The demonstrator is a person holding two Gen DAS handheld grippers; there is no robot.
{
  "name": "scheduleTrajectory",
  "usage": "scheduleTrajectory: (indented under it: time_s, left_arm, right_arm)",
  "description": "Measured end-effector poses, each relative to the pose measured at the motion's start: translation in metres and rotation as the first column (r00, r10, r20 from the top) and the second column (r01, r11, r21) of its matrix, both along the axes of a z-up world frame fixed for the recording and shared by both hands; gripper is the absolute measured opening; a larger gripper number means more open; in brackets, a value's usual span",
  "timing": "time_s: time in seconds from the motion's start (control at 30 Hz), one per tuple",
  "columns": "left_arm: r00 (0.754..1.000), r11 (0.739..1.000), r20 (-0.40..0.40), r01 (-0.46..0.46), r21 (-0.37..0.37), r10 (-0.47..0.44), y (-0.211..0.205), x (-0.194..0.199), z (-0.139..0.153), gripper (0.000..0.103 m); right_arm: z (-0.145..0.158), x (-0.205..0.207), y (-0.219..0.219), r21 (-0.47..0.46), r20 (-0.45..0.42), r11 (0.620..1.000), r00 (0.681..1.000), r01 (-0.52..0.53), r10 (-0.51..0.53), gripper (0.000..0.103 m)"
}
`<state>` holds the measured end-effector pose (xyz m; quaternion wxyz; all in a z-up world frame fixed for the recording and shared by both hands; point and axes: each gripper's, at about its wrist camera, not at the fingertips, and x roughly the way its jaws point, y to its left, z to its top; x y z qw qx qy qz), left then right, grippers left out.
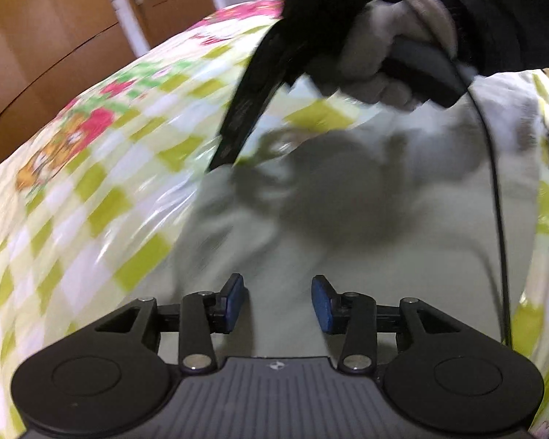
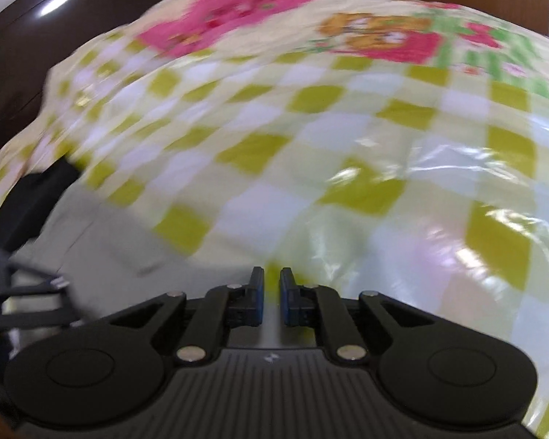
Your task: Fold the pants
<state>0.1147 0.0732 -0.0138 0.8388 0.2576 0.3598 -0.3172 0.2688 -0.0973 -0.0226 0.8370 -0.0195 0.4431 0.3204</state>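
Pale grey-white pants [image 1: 366, 226] lie spread on a checked yellow-green bed cover [image 1: 102, 190]. My left gripper [image 1: 278, 301] is open and empty, hovering just above the pants. The right gripper's device and the gloved hand [image 1: 380, 55] holding it show at the top of the left wrist view, above the pants. In the right wrist view my right gripper [image 2: 272, 298] has its jaws nearly together with a narrow gap and nothing between them, over the bed cover [image 2: 347, 146]. The pants [image 2: 91, 241] lie at its lower left. Both views are blurred.
A wooden wardrobe [image 1: 47, 29] stands behind the bed on the left. A dark headboard or wall [image 2: 36, 29] lies beyond the bed's far edge. A black cable [image 1: 494, 183] hangs over the pants on the right. The left gripper's device [image 2: 18, 292] shows at the left edge.
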Motion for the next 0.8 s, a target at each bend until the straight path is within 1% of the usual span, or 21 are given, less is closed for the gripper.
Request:
scheduleTrajectory:
  time_s: [0.07, 0.13, 0.17, 0.23, 0.27, 0.3, 0.33, 0.37, 0.43, 0.53, 0.67, 0.73, 0.8]
  left_arm:
    - [0.999, 0.999, 0.012, -0.046, -0.012, 0.046, 0.017, -0.004, 0.005, 0.054]
    - [0.994, 0.995, 0.026, -0.102, -0.018, 0.102, 0.036, -0.010, 0.011, 0.054]
    - [0.990, 0.991, 0.032, -0.135, -0.019, 0.135, 0.047, -0.013, 0.013, 0.054]
    - [0.979, 0.980, 0.040, -0.199, -0.004, 0.199, 0.068, -0.014, 0.015, 0.055]
    - [0.974, 0.974, 0.040, -0.225, 0.004, 0.225, 0.076, -0.014, 0.014, 0.055]
    - [0.967, 0.968, 0.043, -0.252, 0.010, 0.251, 0.085, -0.015, 0.014, 0.055]
    - [0.961, 0.962, 0.044, -0.274, 0.013, 0.273, 0.092, -0.016, 0.014, 0.055]
    - [0.957, 0.958, 0.042, -0.288, 0.011, 0.287, 0.098, -0.017, 0.014, 0.055]
    - [0.952, 0.953, 0.046, -0.304, 0.005, 0.303, 0.105, -0.018, 0.014, 0.055]
    - [0.952, 0.953, 0.049, -0.304, -0.007, 0.303, 0.108, -0.017, 0.011, 0.055]
    - [0.953, 0.954, 0.043, -0.298, -0.021, 0.299, 0.111, -0.021, 0.009, 0.055]
    - [0.954, 0.955, 0.045, -0.296, -0.021, 0.297, 0.111, -0.021, 0.008, 0.055]
    - [0.953, 0.954, 0.050, -0.298, -0.022, 0.299, 0.110, -0.022, 0.009, 0.055]
  right_arm:
    - [0.001, 0.004, -0.002, -0.023, 0.013, 0.999, 0.999, 0.029, -0.029, 0.009]
    - [0.010, -0.003, -0.003, -0.027, 0.039, 0.999, 0.999, 0.029, -0.028, 0.011]
    - [0.016, -0.009, -0.002, -0.024, 0.055, 0.999, 0.998, 0.023, -0.021, 0.015]
    - [0.026, -0.024, -0.002, 0.010, 0.071, 1.000, 0.997, -0.022, 0.022, 0.015]
    - [0.028, -0.029, -0.001, 0.028, 0.067, 0.998, 0.997, -0.048, 0.046, 0.025]
    - [0.028, -0.033, 0.002, 0.031, 0.065, 0.997, 0.996, -0.070, 0.068, 0.038]
    - [0.026, -0.035, 0.007, 0.013, 0.066, 0.996, 0.994, -0.093, 0.092, 0.044]
    - [0.022, -0.036, 0.012, -0.011, 0.068, 0.993, 0.991, -0.118, 0.118, 0.048]
    - [0.016, -0.034, 0.020, -0.050, 0.053, 0.991, 0.991, -0.121, 0.124, 0.047]
    - [0.017, -0.035, 0.021, -0.041, 0.041, 0.992, 0.991, -0.123, 0.124, 0.047]
    - [0.035, -0.050, 0.013, -0.042, 0.112, 0.992, 0.986, -0.116, 0.120, 0.047]
    - [0.041, -0.059, 0.010, -0.049, 0.131, 0.987, 0.978, -0.156, 0.161, 0.047]
    - [0.038, -0.066, 0.014, -0.090, 0.145, 0.976, 0.967, -0.198, 0.210, 0.047]
